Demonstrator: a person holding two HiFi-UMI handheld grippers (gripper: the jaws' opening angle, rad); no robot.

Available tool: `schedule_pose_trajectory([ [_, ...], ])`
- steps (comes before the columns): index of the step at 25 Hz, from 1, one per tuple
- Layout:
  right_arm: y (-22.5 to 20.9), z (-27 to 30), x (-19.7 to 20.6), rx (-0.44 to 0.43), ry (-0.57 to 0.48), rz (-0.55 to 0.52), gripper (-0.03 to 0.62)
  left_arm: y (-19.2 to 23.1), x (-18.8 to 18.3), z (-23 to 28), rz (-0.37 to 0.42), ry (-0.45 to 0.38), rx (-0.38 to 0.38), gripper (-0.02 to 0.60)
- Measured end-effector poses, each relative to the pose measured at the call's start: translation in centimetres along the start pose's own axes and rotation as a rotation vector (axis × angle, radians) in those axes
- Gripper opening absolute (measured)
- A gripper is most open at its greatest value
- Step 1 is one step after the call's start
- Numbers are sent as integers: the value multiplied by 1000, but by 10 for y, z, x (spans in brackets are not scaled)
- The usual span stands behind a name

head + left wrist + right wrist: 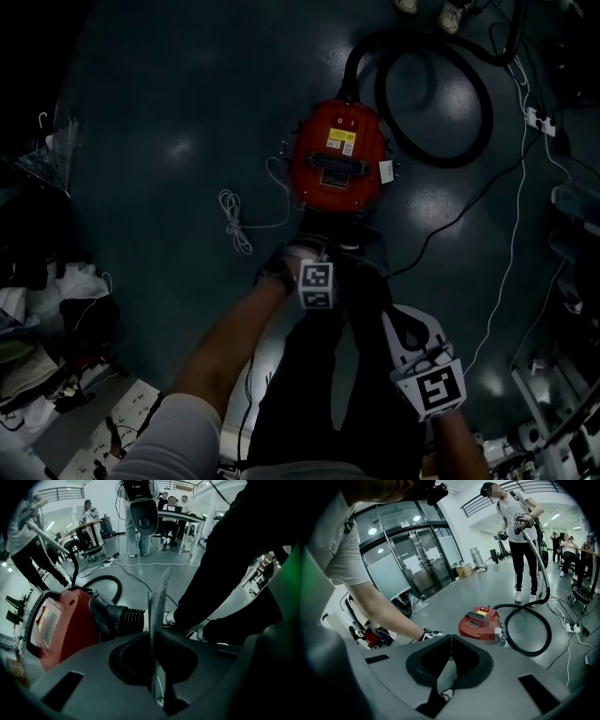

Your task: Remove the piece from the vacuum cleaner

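Observation:
A red vacuum cleaner [334, 157] lies on the dark floor, and its black hose [441, 98] loops away to the right. My left gripper [319, 246] reaches down to the vacuum's near end. In the left gripper view the red body [61, 620] and the ribbed hose cuff [119, 618] sit just left of the jaws. That left gripper [157, 637] is shut on a thin grey flat piece [159, 602], which stands edge-on between the jaws. My right gripper [405, 326] hangs back to the right, shut with nothing in it. From there the right gripper [449, 638] looks at the vacuum [480, 620] from a distance.
A white cord [234, 220] lies coiled on the floor left of the vacuum. Thin cables and a power strip [541, 122] run along the right. Bags and clutter [47, 309] fill the lower left. A person with another vacuum wand [522, 536] stands beyond.

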State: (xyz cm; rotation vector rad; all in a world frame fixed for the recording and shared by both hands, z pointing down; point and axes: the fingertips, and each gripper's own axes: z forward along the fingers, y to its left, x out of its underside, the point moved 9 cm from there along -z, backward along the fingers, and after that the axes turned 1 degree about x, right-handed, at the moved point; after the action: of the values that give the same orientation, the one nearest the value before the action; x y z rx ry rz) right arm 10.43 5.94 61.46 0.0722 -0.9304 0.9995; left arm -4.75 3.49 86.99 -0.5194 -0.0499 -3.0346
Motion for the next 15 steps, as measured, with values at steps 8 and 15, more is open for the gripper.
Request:
schedule_pose_trajectory([
  [8, 5, -3, 0, 1, 0, 14, 17, -23, -2, -1, 28, -8, 132, 26],
  [15, 15, -20, -7, 17, -8, 2, 17, -47, -11, -37, -31, -66, 95, 26],
])
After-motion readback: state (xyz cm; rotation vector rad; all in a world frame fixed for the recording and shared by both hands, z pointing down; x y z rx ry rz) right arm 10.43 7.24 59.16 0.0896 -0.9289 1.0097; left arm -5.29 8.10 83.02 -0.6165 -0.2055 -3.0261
